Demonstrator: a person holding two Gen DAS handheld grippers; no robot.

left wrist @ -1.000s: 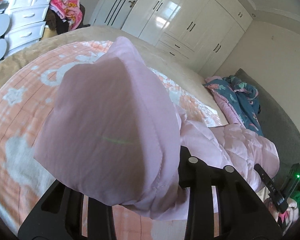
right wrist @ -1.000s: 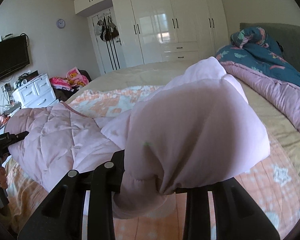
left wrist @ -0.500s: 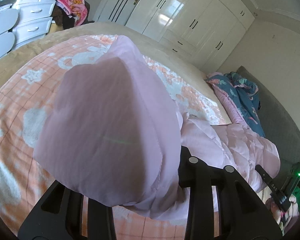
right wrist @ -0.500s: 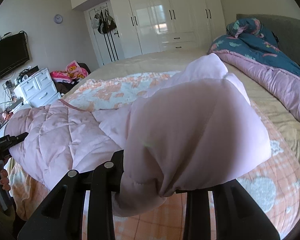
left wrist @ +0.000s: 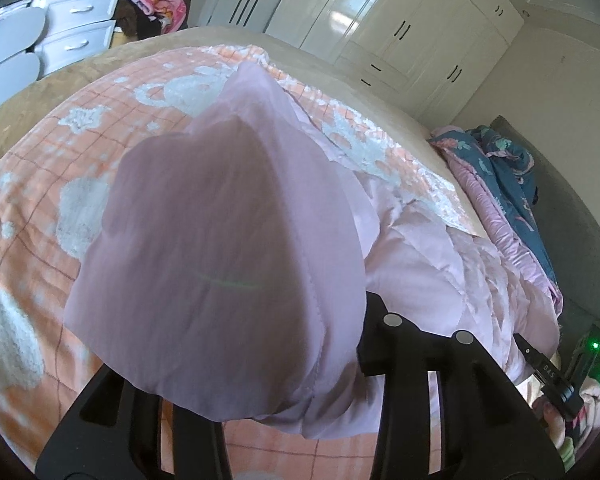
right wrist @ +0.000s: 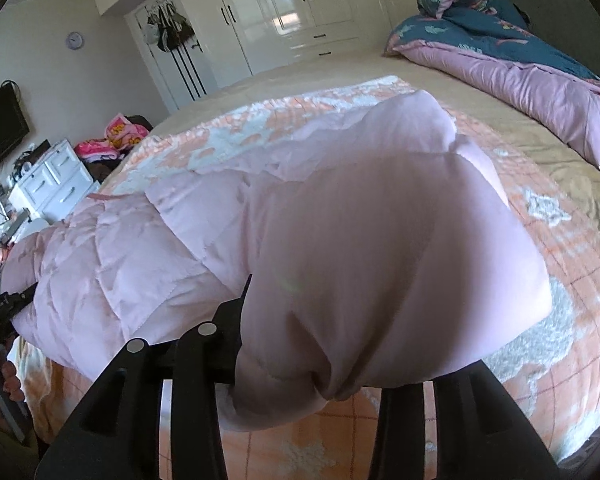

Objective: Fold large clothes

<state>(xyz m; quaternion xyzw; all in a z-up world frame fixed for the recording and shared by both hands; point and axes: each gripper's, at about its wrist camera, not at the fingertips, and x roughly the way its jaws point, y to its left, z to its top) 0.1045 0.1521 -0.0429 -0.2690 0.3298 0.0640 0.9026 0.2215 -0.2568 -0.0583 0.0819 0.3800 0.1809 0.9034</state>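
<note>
Both grippers have sunk closer to the orange blanket point(left wrist: 40, 208) on the bed. Pale pink quilted coat point(right wrist: 112, 264) lies across it, puffy ends bunched over each tool. Left gripper point(left wrist: 260, 360) and right gripper point(right wrist: 320, 380) are easing open, fabric between the jaws.

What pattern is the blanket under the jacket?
Orange-pink checks with white star and cloud shapes; the blanket shows best in the left wrist view.
</note>
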